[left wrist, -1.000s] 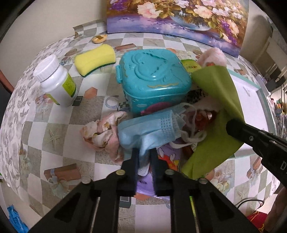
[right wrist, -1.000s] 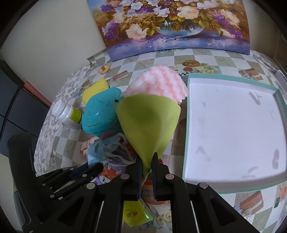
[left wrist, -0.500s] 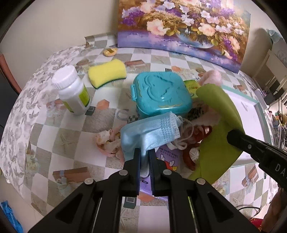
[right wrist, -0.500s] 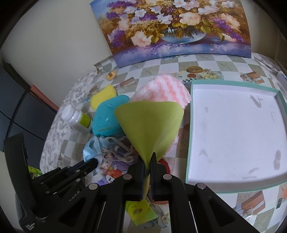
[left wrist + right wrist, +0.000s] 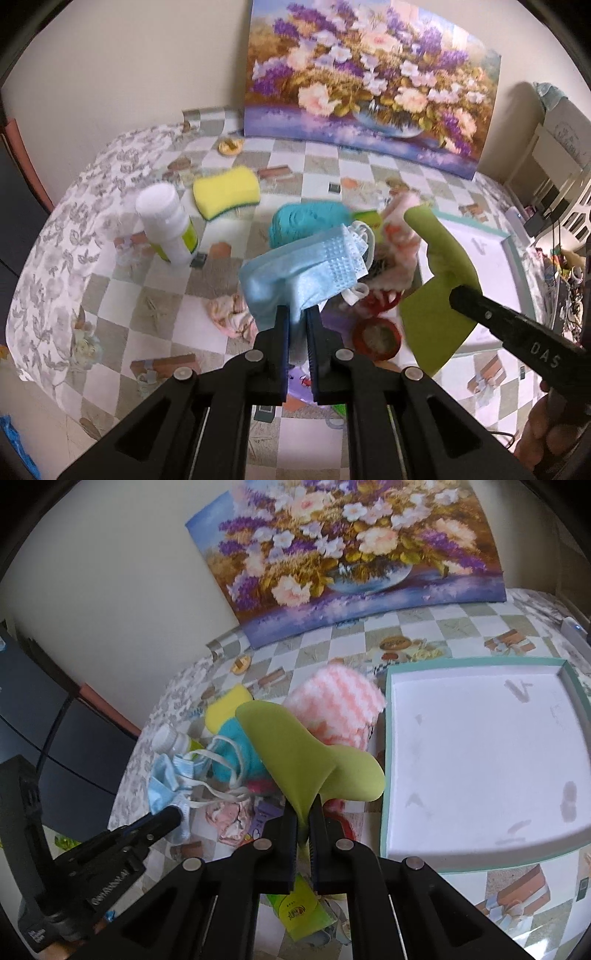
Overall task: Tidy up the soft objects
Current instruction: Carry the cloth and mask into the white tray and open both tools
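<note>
My left gripper (image 5: 297, 314) is shut on a light blue face mask (image 5: 299, 266) and holds it above the table; the mask (image 5: 166, 779) with its white ear loops also shows in the right wrist view. My right gripper (image 5: 303, 806) is shut on a green cloth (image 5: 306, 760), lifted clear; the cloth (image 5: 439, 280) hangs at the right of the left wrist view. A pink-and-white fluffy cloth (image 5: 336, 705) lies left of the white tray (image 5: 480, 842). A small pink floral cloth (image 5: 231, 314) lies on the table. A yellow sponge (image 5: 225, 190) lies further back.
A teal plastic box (image 5: 295, 221) stands behind the mask. A white pill bottle (image 5: 168, 225) stands to its left. A red-rimmed lid (image 5: 376, 334) and printed packets (image 5: 295, 908) lie near the front. A flower painting (image 5: 369, 85) leans on the wall.
Both grippers have risen and pulled back. The mask has lifted off the pile, its loops hanging free. The green cloth has lifted higher and curled.
</note>
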`<move>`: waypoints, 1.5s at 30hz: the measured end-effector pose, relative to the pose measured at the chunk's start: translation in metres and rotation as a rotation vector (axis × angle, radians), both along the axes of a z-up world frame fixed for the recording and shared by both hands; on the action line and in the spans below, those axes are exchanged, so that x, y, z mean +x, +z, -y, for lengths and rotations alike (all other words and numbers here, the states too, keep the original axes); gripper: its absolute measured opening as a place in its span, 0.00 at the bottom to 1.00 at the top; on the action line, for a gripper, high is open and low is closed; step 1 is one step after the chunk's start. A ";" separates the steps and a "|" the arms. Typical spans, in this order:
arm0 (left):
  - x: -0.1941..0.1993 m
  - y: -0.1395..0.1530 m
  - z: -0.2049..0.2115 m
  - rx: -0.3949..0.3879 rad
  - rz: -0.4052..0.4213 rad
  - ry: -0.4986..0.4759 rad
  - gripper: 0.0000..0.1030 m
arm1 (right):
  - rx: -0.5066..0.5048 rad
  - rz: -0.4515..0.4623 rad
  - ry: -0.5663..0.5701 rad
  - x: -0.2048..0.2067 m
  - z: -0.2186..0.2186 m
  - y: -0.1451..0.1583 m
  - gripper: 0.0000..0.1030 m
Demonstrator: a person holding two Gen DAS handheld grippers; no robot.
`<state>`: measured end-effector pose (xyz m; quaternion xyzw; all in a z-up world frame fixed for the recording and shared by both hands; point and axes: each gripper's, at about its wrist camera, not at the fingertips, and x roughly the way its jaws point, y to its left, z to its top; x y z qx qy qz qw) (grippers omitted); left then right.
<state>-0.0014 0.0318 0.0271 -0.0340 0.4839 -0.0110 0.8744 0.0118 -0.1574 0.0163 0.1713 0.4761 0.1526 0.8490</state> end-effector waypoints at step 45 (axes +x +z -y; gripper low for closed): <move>0.107 -0.032 0.210 -0.175 -0.081 -0.204 0.09 | -0.278 -0.062 -0.704 0.030 0.222 -0.011 0.07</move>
